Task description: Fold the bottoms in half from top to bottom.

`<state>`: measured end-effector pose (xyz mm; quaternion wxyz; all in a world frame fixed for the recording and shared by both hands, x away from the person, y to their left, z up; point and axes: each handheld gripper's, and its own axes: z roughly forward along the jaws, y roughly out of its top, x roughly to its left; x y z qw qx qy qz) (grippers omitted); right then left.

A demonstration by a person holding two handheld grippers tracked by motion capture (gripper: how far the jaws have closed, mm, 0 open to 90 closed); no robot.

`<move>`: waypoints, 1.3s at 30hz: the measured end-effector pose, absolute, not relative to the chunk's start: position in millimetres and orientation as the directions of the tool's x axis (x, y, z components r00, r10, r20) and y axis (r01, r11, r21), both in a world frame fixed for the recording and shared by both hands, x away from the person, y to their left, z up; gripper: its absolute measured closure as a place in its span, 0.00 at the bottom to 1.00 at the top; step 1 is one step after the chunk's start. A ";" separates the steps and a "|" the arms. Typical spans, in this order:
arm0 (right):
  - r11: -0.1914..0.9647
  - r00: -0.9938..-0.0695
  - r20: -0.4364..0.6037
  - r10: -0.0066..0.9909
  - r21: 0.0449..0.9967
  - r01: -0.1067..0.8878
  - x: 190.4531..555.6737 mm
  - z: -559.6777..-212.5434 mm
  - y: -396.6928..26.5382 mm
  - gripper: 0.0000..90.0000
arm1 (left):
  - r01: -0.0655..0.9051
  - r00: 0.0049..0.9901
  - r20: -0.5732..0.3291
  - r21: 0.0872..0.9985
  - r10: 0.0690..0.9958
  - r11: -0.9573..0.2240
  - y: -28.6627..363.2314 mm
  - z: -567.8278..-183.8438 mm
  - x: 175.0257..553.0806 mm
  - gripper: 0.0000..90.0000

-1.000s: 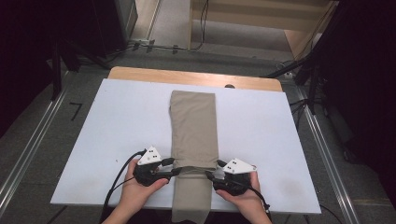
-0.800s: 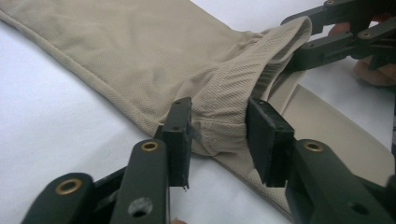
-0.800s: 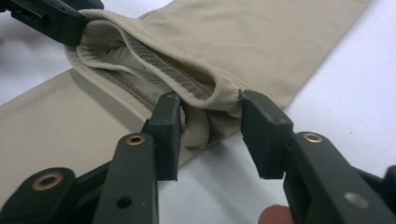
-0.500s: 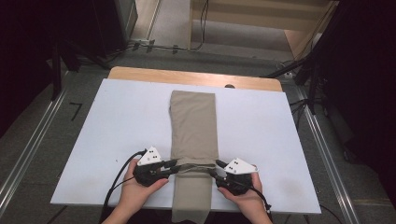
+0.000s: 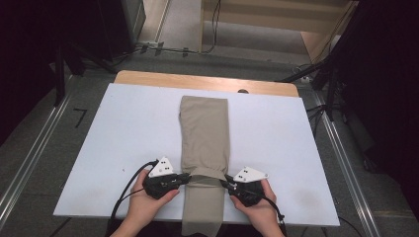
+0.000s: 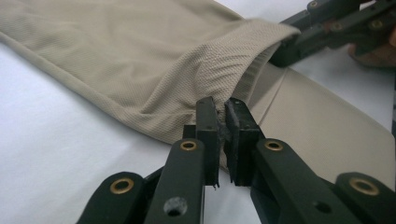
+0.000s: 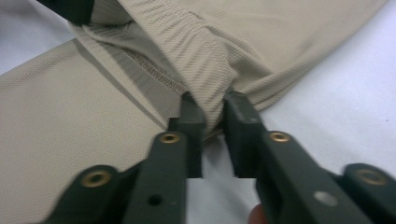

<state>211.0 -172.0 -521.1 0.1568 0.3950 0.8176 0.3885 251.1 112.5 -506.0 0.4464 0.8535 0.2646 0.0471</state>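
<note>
A long, folded beige garment [image 5: 204, 143] lies lengthwise down the middle of a white table [image 5: 108, 138], running from the centre of the high view to the bottom edge, where its near end hangs past the table's front. A strip of bare wood [image 5: 148, 79] shows along the table's far side.

Two hands come in from the bottom of the high view. The left gripper [image 5: 185, 178] sits at the cloth's left edge in the lower centre of the frame, and the right gripper [image 5: 226, 181] sits opposite it at the cloth's right edge. Between them a fold of fabric is raised into a band across the garment.

In the left gripper view, the left gripper [image 6: 222, 122] has its jaws pressed together on a pinch of the beige garment [image 6: 140, 70]; they have just been closing. The other gripper's black jaws appear at the upper right, holding the far end of the same raised edge.

In the right gripper view, the right gripper [image 7: 213, 122] has also just been closing, and its jaws clamp a bunched fold of the beige garment [image 7: 70, 140] at the centre of the frame.
</note>
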 end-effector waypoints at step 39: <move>0.360 -0.698 0.066 0.713 0.820 0.446 140.4 -494.1 -173.5 0.91 | 0.364 0.898 -0.189 0.827 0.398 -0.428 127.8 -476.2 192.1 0.96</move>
